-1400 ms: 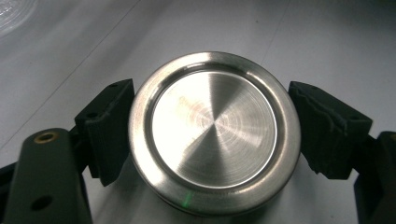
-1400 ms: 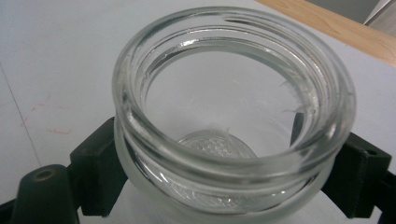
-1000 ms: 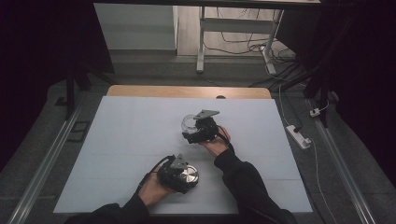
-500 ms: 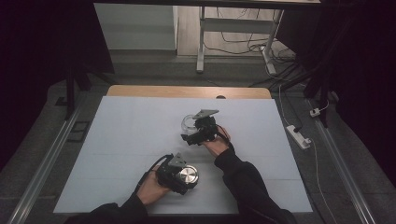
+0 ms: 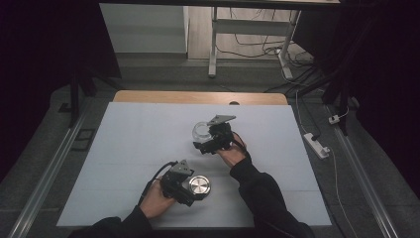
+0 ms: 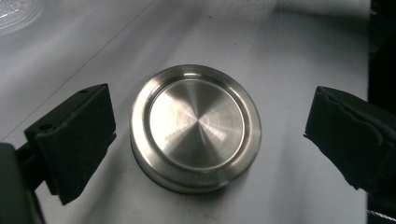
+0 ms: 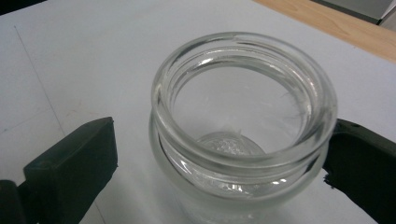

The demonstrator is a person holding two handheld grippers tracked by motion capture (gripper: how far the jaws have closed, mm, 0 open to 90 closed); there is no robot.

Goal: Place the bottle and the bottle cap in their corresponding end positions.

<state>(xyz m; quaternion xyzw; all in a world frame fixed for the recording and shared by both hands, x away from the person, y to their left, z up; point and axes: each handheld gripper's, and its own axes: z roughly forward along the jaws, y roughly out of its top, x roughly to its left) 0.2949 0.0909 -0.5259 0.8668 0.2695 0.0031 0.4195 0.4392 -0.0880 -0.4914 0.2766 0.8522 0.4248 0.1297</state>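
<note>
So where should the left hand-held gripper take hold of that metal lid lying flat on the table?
Across the lid's rim, coming down from above, one jaw on each side. It lies flat and round, so only the low side wall offers opposing faces. The left hand-held gripper already straddles it, open.

Round brushed-metal lid [image 6: 196, 127] lies flat on the white table surface [image 6: 289, 60], rim raised, faint concentric machining marks on its face. Left gripper [image 6: 210, 135] has jaws spread wide, one black pad on each side of the lid, both clear of its rim. Edge of a clear glass object [image 6: 16, 14] at upper-left corner, blurred.
</note>
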